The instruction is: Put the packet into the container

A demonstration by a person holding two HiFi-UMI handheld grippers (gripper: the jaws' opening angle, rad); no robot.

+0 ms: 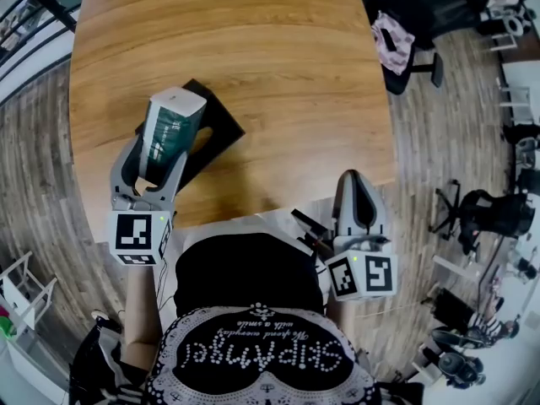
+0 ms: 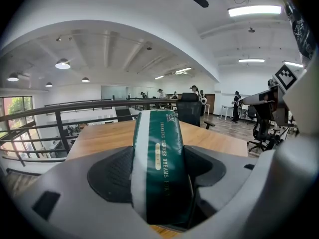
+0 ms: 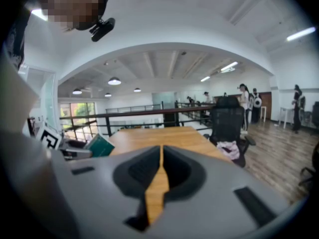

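Head view: the left gripper [image 1: 157,160] grasps a glossy green-and-white packet [image 1: 171,125], held upright above a flat black rectangular container [image 1: 224,129] on the rounded wood-grain table [image 1: 278,66].

Left gripper view: ribbed dark pads [image 2: 112,176] press the packet's sides.

Right gripper view: the right gripper [image 3: 162,158] has its moulded grey jaws clenched together on nothing.

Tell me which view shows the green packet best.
The left gripper view: the green packet fills the centre, clamped between the jaws, print legible. The head view shows it from above, in the left gripper, near the black container. The right gripper view catches only a small corner at its left.
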